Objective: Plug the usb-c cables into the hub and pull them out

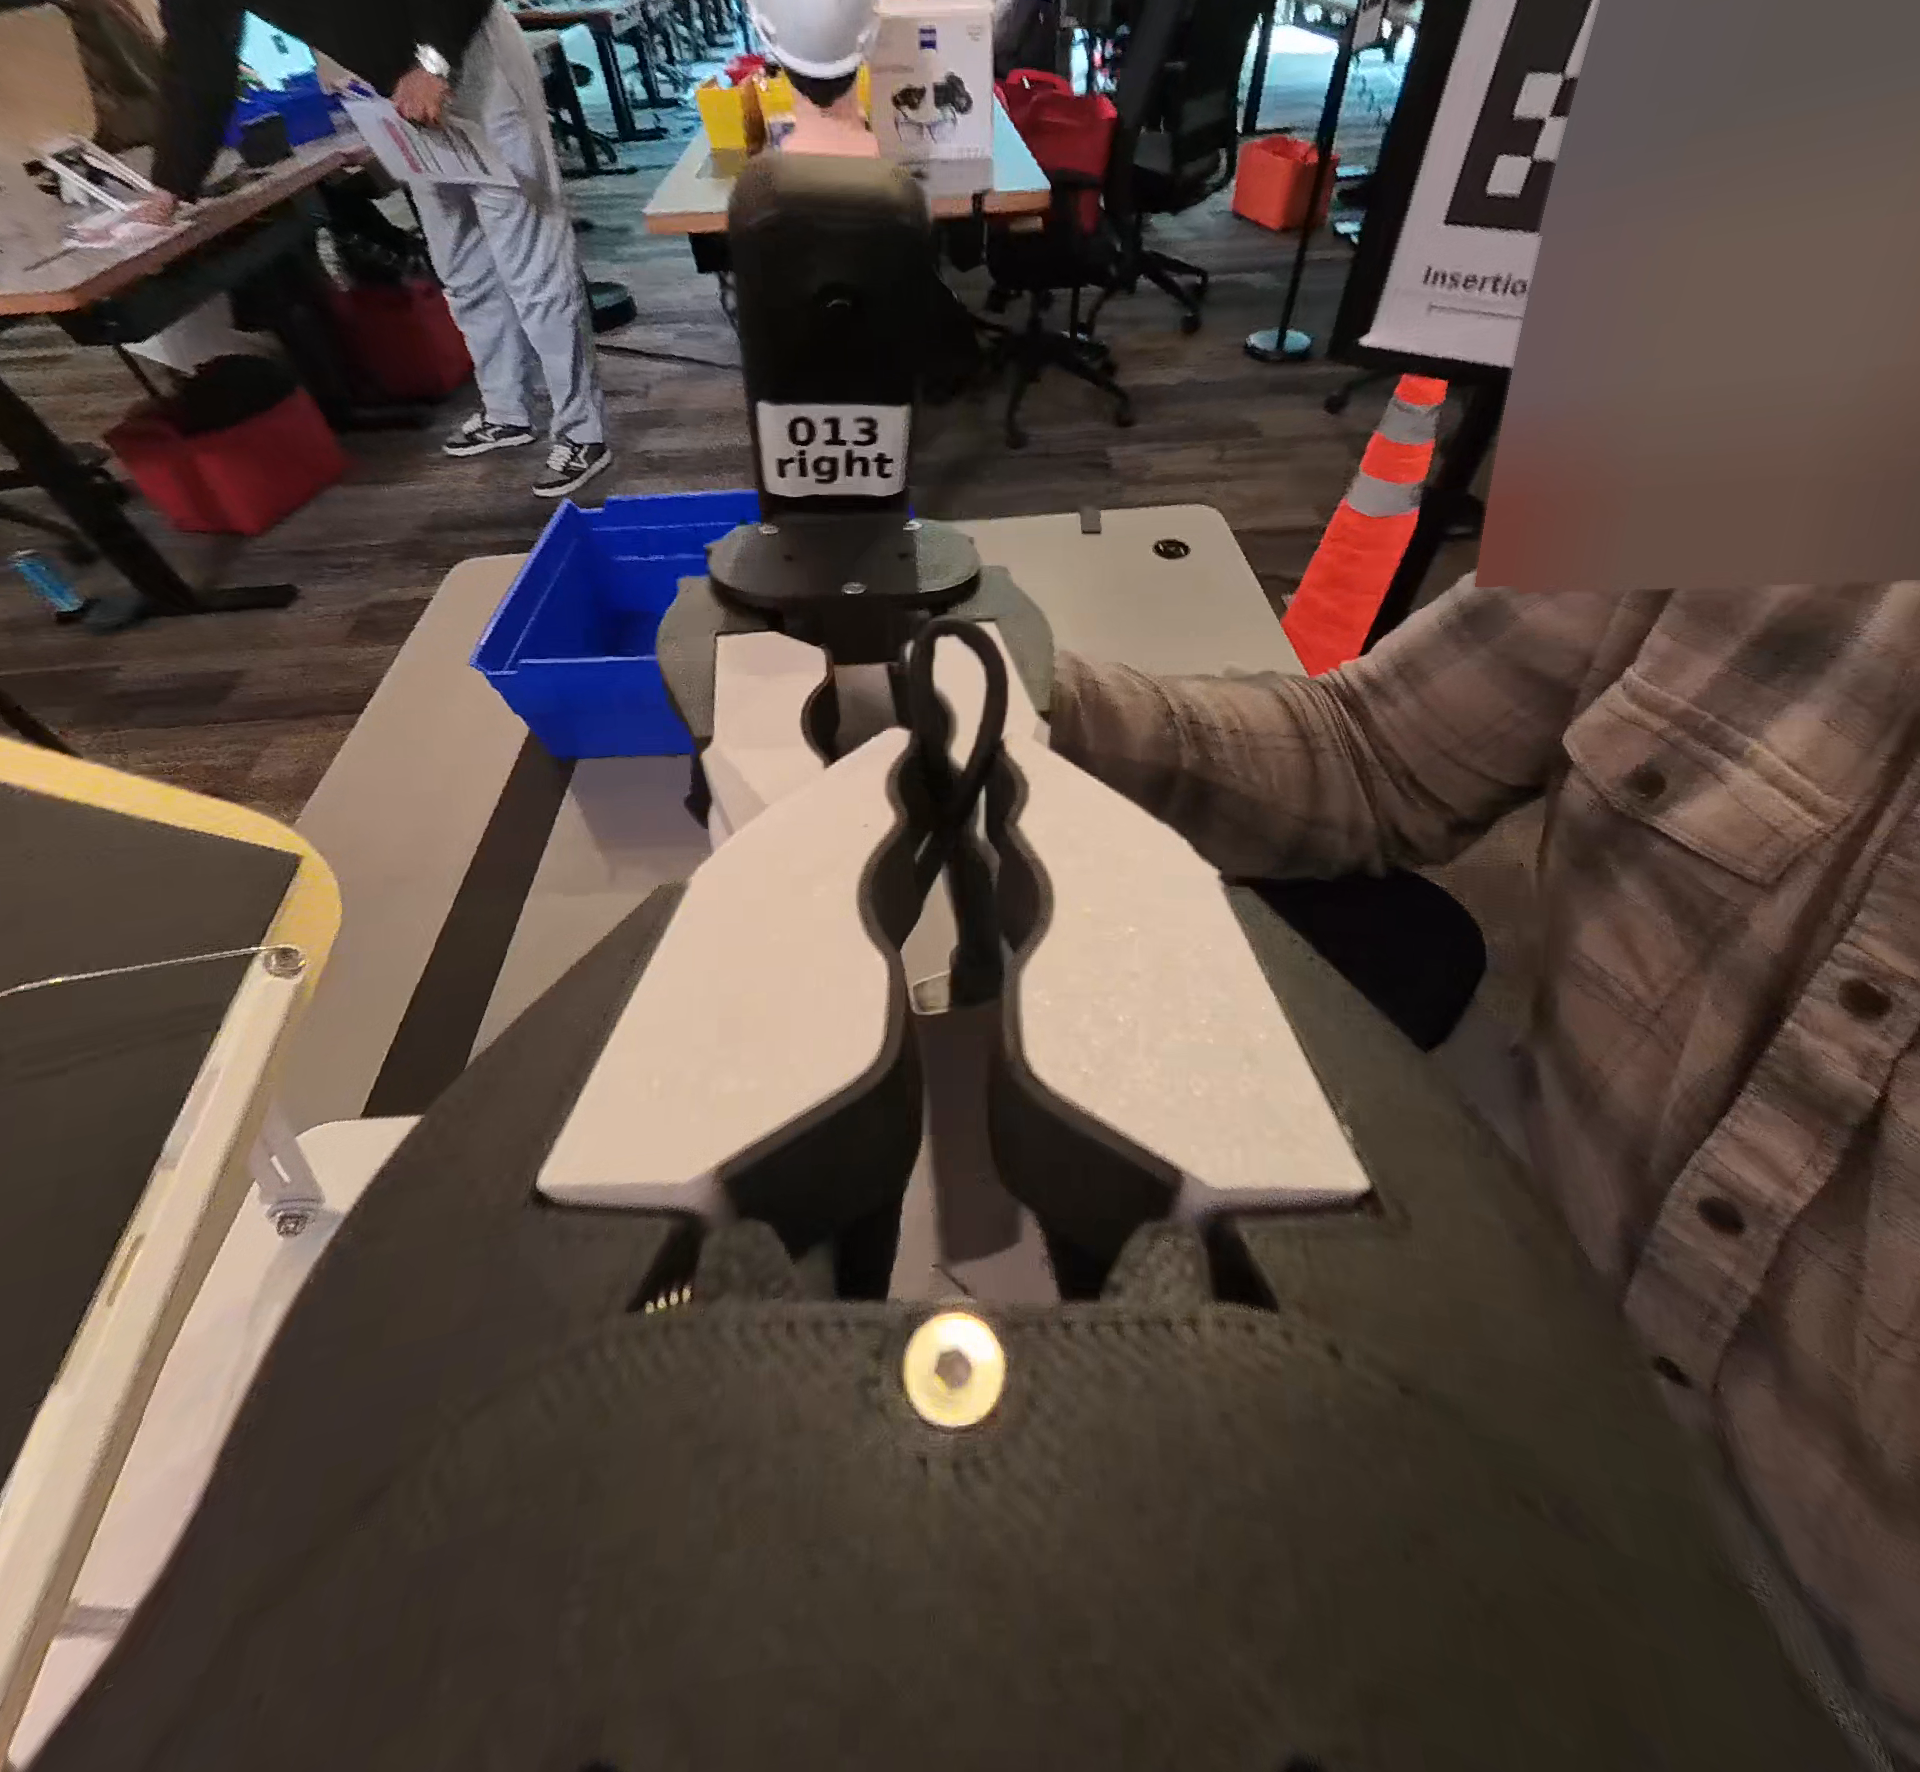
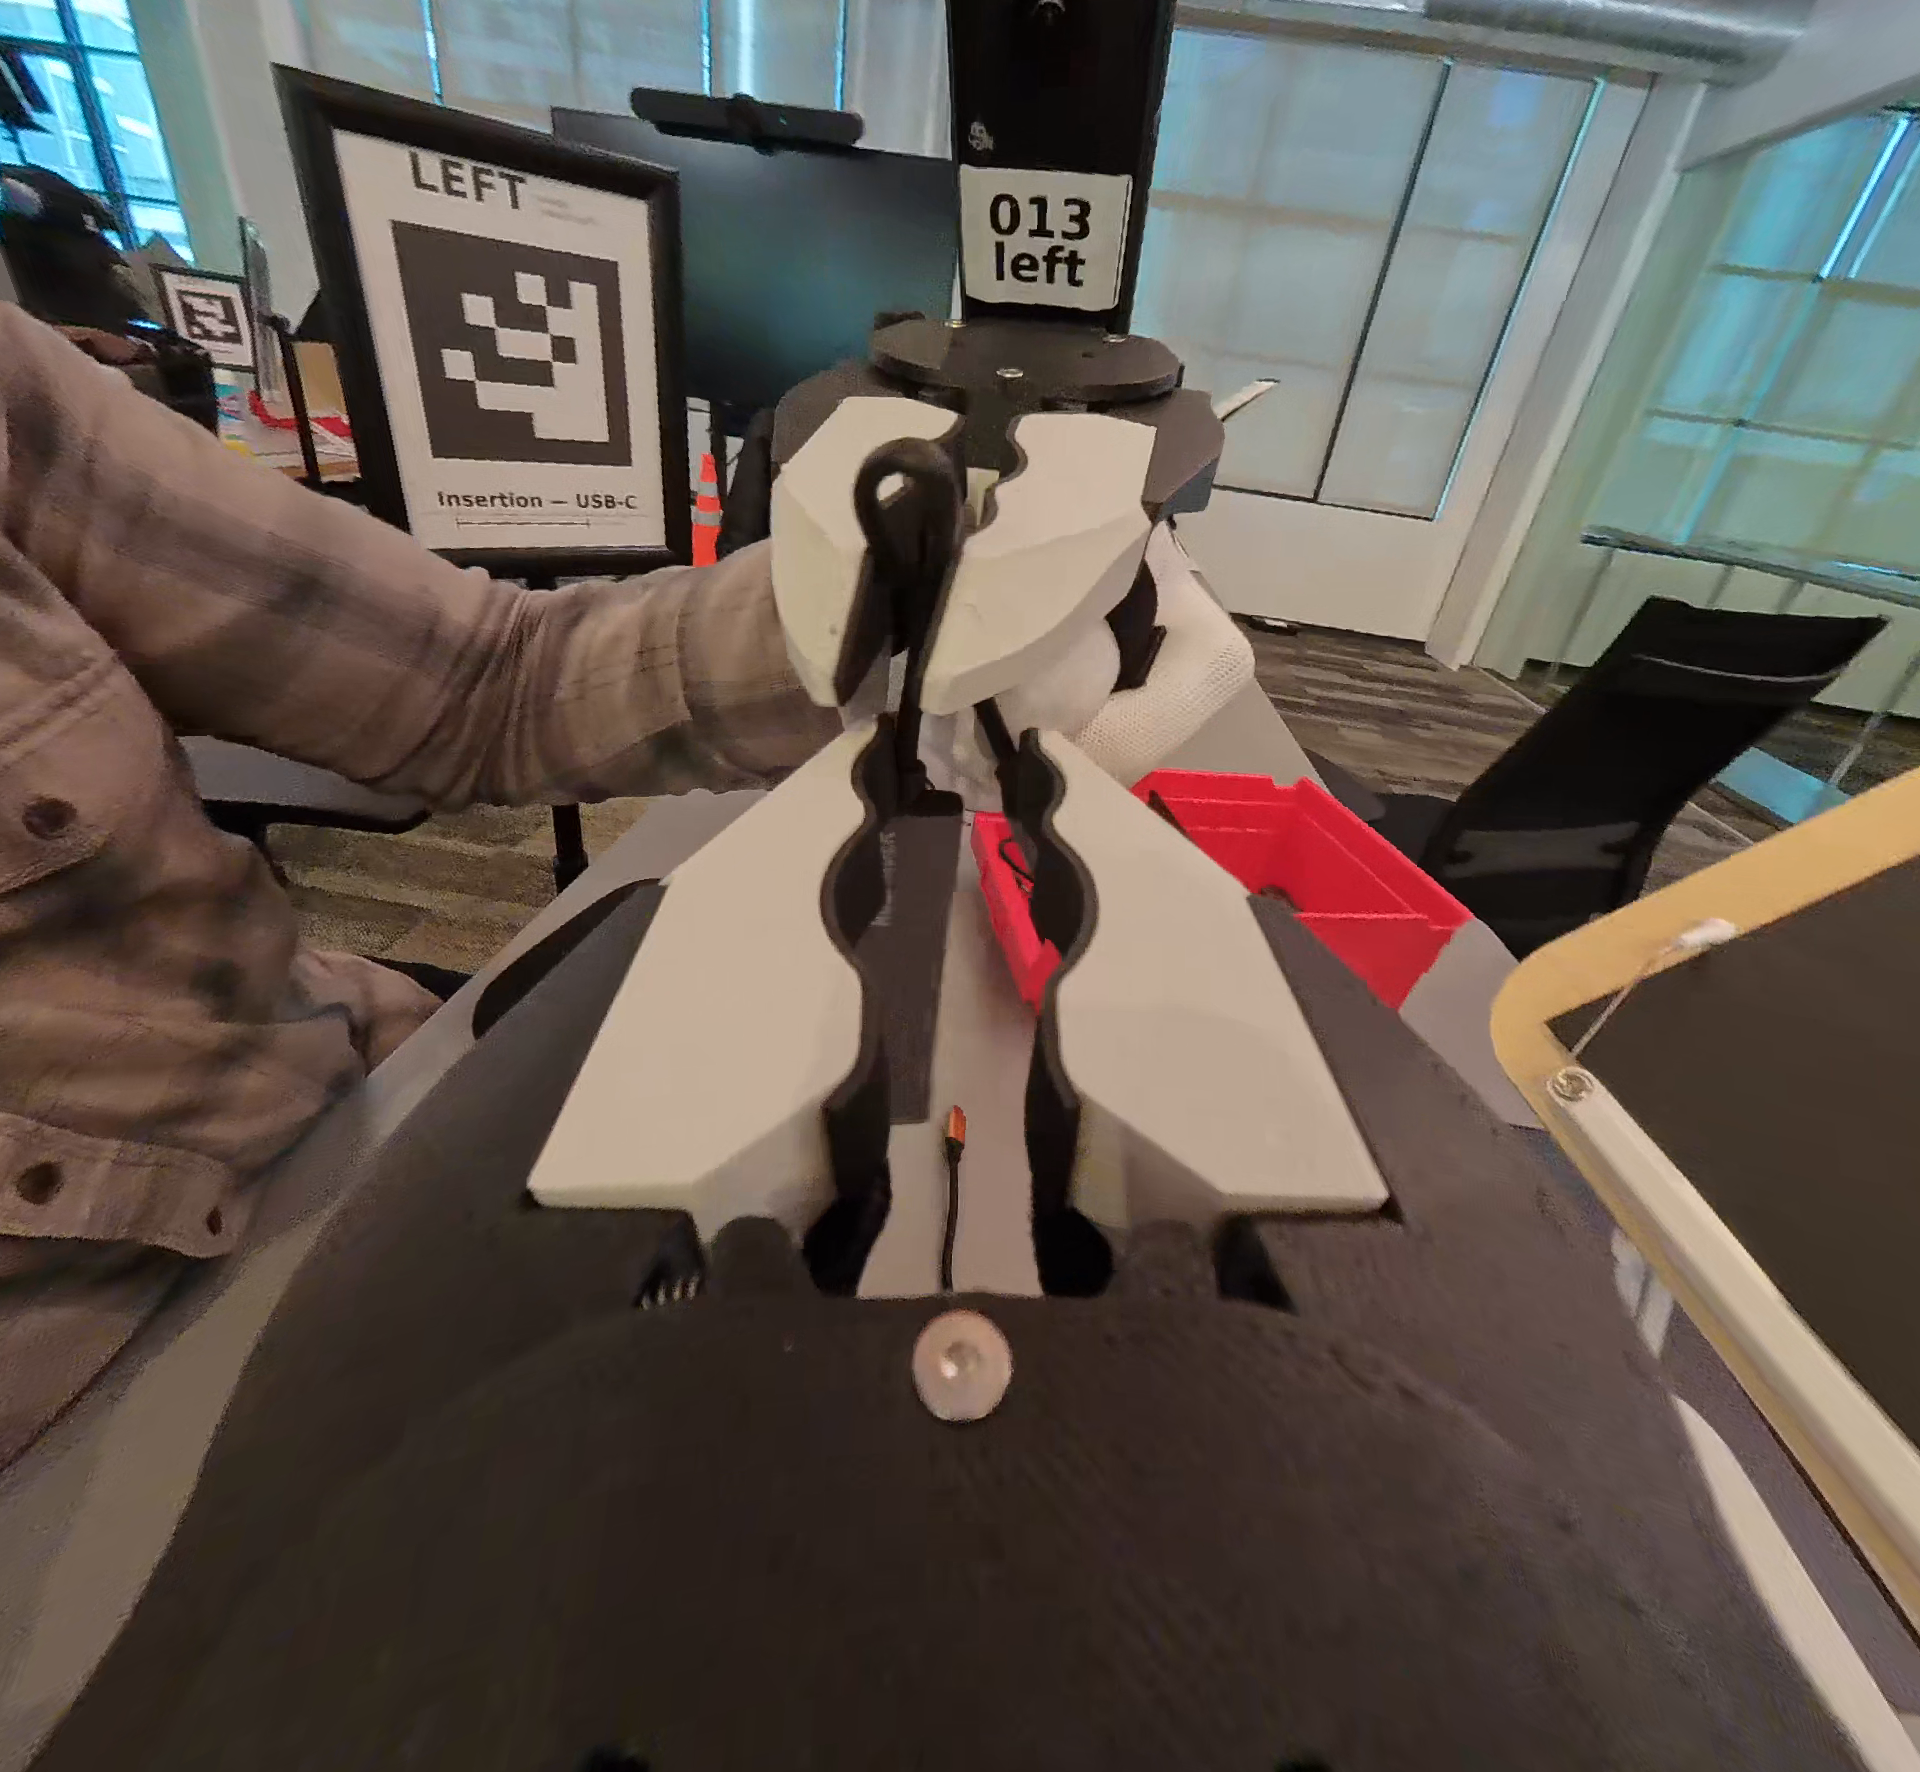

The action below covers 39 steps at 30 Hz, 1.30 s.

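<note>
Right wrist view: right gripper point(image 2: 961, 891) grips the hub point(image 2: 914, 953); left gripper point(image 2: 935, 621) pinches the cable point(image 2: 904, 517).

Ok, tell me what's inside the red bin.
A thin black cable lies in the red bin's near compartment; the right hand-held gripper covers that compartment's near end.

cable point(image 1: 961, 787): black, rubbery | red bin point(image 2: 1340, 875): matt plastic | blue bin point(image 1: 582, 642): glossy plastic
</note>
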### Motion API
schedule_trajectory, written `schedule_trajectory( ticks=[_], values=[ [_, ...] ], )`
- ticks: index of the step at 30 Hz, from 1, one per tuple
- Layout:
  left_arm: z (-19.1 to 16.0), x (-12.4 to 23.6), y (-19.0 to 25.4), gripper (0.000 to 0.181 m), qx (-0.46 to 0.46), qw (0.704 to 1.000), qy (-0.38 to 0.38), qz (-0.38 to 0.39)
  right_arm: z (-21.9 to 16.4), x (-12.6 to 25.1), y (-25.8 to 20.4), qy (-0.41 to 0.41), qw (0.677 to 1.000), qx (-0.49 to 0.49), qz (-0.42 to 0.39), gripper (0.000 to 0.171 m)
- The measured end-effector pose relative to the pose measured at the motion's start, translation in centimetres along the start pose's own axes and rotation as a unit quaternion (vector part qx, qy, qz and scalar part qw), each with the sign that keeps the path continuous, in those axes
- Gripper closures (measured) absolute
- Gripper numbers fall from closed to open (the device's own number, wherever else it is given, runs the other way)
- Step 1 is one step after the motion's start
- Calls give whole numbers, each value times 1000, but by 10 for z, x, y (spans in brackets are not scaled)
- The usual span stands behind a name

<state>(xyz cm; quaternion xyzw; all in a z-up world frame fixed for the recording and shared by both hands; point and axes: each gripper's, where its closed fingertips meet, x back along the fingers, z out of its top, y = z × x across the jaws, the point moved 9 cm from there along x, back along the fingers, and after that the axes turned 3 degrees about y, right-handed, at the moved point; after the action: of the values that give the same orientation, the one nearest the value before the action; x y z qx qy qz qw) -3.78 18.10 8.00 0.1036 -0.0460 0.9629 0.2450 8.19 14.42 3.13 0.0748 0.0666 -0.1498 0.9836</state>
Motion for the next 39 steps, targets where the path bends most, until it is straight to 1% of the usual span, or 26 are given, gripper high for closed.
schedule_trajectory(
  ticks=[2,5,7,13,21,23,26,29,32,35,37,39],
  values=[
    [1,-2,1,170,-2,1000,-4,-7,-2,-1,0,12,1000,0,11,157],
    [3,1,-3,169,8,1000,12,-13,-2,-2,-1,32,999,3,27,168],
    [1,1,-5,169,16,1000,21,-17,-4,-5,-1,41,999,-3,28,168],
    [-2,4,-13,168,31,998,55,4,-7,-5,6,69,997,-33,17,169],
    [-6,6,-20,164,43,996,75,29,-9,-3,12,69,996,-52,-1,170],
    [-7,7,-22,161,42,995,77,46,-10,-2,13,67,996,-56,-7,169],
    [-7,13,-26,149,44,992,85,77,-10,1,15,68,996,-57,-14,170],
    [-5,25,-23,136,16,987,75,140,-7,7,17,68,996,-57,-22,169],
    [-4,40,-9,124,-19,977,59,203,-5,15,20,68,996,-55,-34,170],
    [-19,55,12,126,-44,966,20,254,-6,25,24,52,996,-47,-55,170],
    [-38,58,24,130,-58,954,-21,292,-7,31,27,44,996,-42,-70,170],
    [-65,51,36,131,-60,950,-68,298,-8,38,30,43,995,-42,-82,171]
  ],
)
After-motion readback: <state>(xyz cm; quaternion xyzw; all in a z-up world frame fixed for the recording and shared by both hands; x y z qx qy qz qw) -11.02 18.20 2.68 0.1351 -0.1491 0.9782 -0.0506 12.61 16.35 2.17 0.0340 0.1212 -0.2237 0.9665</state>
